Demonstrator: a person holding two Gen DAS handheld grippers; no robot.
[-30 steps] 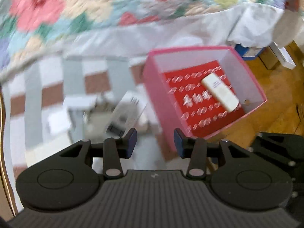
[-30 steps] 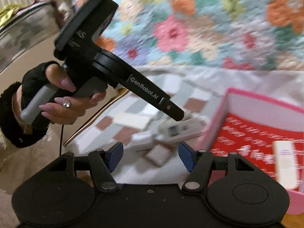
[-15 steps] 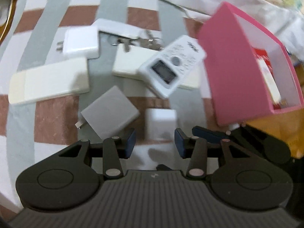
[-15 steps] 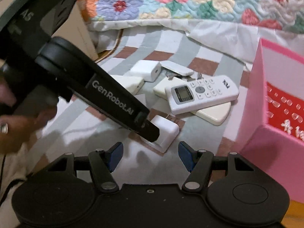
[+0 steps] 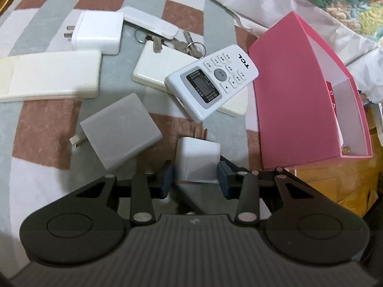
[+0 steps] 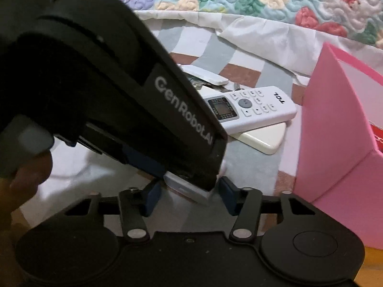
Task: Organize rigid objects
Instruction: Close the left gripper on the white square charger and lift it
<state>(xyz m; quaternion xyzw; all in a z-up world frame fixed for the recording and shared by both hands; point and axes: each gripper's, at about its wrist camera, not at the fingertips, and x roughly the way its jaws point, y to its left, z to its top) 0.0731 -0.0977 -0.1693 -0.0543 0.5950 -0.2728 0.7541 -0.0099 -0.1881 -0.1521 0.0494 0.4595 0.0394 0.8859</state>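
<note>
A small white charger point(image 5: 198, 155) lies on the checked cloth, prongs pointing away. My left gripper point(image 5: 195, 178) straddles it and its jaws are closing, the blue pads against the charger's two sides. In the right wrist view the left gripper's black finger point(image 6: 191, 143) covers most of that charger point(image 6: 186, 190). My right gripper point(image 6: 190, 197) sits just behind, jaws closing around the charger's end and that finger without pressing on them. A white TCL remote point(image 5: 213, 81) rests on a cream case point(image 5: 153, 69). The pink box point(image 5: 294, 95) stands at the right.
On the cloth lie a grey charger point(image 5: 119, 129), a larger white charger point(image 5: 98, 32), a long cream case point(image 5: 50, 75), keys point(image 5: 186, 44) and a flat white piece point(image 5: 150, 22). A flowered quilt point(image 6: 239, 0) lies behind. Wooden floor point(image 5: 335, 191) shows past the box.
Both grippers dropped from above the box down to the pile. The small white charger came between the left jaws, which narrowed. The right jaws narrowed too, and the left gripper now fills the right view.
</note>
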